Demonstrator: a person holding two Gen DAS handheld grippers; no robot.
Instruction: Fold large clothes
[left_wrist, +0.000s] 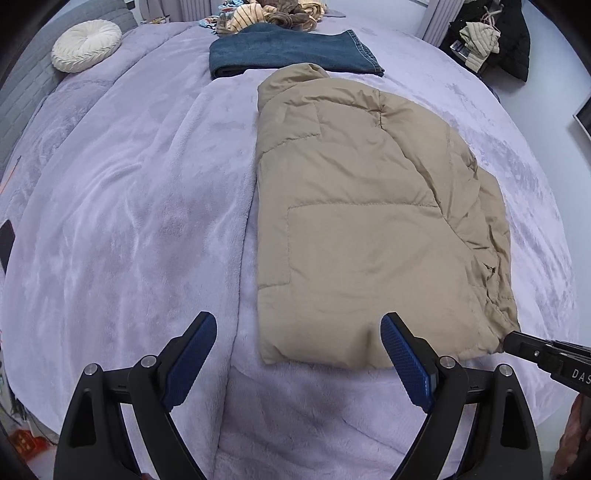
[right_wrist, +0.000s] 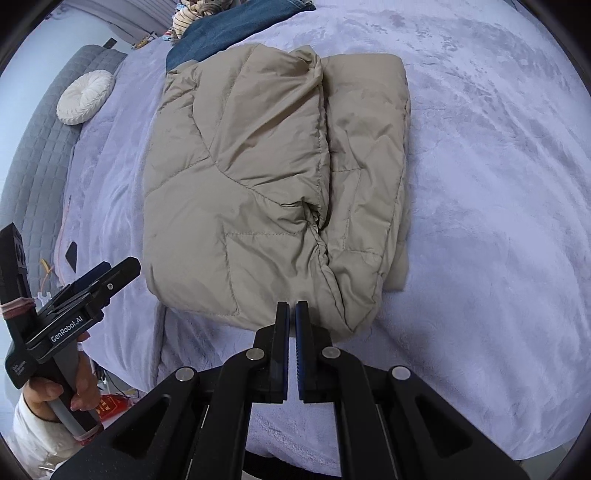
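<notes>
Left wrist view: beige puffer jacket (left_wrist: 369, 221) is seen lying on the lilac plush blanket (left_wrist: 129, 221), right of centre, already folded lengthwise into a long slab with the sleeves tucked in. Left gripper (left_wrist: 299, 325) is held above the near hem, blue pads wide apart, nothing between them. Right gripper (left_wrist: 517, 343) is only clipped at the right edge, just beside the jacket's near right corner.

Right wrist view: right gripper (right_wrist: 291, 306) is seen with jaws together, no fabric pinched, hanging over the near edge of the jacket (right_wrist: 258, 184). Two side panels are laid over each other, with a seam ridge running near to far.

Progress, as judged: side folds done; a crosswise fold, near hem toward the far collar, probably still left, then stacking. Folded jeans (left_wrist: 291, 55) are set at the far end, touching the jacket collar; an unfolded clothes heap (left_wrist: 269, 14) is beyond them.

Containers: none visible.
</notes>
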